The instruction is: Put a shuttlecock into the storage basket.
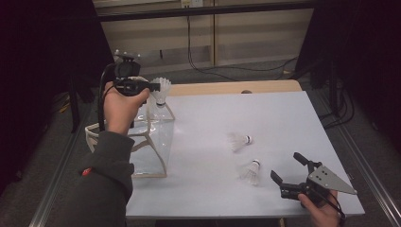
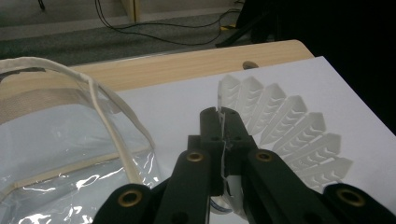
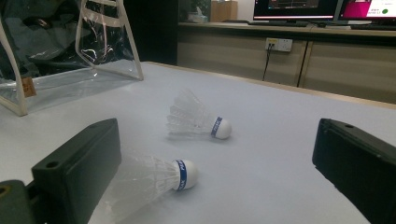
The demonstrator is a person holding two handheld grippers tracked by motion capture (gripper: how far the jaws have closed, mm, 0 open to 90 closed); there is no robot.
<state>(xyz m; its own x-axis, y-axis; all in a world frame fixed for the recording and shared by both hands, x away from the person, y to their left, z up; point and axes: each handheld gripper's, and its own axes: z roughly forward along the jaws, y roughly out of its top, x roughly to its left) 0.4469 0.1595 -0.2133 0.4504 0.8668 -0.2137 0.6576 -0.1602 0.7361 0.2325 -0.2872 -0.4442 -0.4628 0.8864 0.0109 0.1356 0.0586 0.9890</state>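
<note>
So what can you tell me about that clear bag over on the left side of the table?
The clear bag looks like transparent, glossy plastic with cream fabric edging along its seams and cream handles arching over its open top. It stands upright on the white table sheet at the left edge. Its plastic is creased and catches reflections. The left hand-held gripper holds a white shuttlecock by its skirt above the bag's far end. Whether anything is inside the bag cannot be told.
</note>
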